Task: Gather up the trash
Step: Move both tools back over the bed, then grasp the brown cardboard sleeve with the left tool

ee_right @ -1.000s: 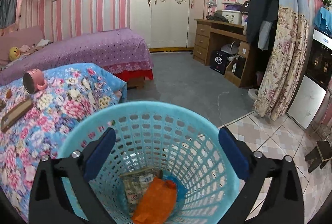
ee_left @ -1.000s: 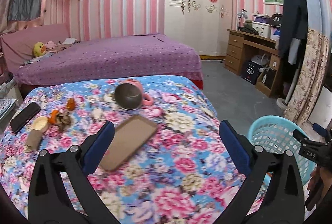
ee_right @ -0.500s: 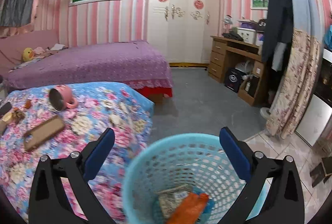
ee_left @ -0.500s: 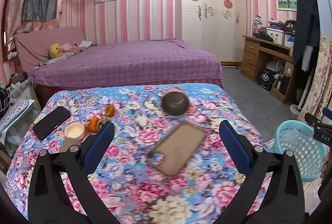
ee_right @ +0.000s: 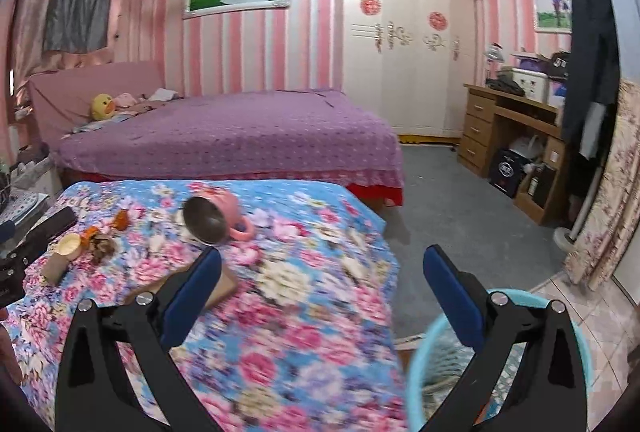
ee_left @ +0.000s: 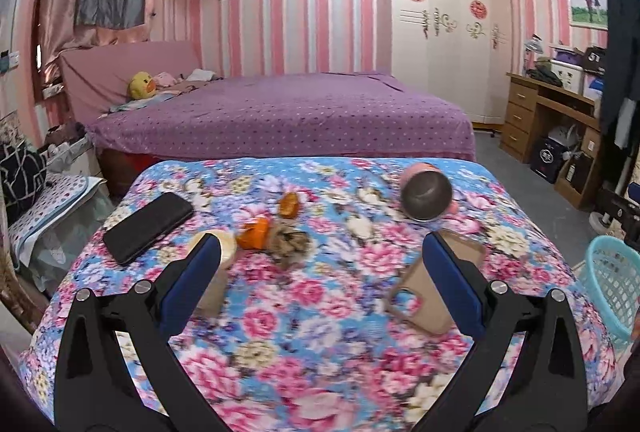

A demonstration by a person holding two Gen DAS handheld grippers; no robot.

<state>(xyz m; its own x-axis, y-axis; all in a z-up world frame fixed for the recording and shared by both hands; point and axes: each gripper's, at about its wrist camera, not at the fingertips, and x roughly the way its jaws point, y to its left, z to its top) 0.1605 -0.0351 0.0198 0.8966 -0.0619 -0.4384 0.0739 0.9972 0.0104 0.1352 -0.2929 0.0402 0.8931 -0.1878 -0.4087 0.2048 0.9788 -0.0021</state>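
a: both views had swung left, off the basket (ee_right: 440, 344) toward the floral table (ee_left: 320, 312).
b: and each hand-held gripper?
a: left (ee_left: 322, 272) and right (ee_right: 322, 274) spread, empty. orange peel (ee_left: 254, 232) lay mid-table by the paper cup (ee_left: 218, 244).

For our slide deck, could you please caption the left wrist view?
Open left gripper above floral table facing peels, phone, mug.
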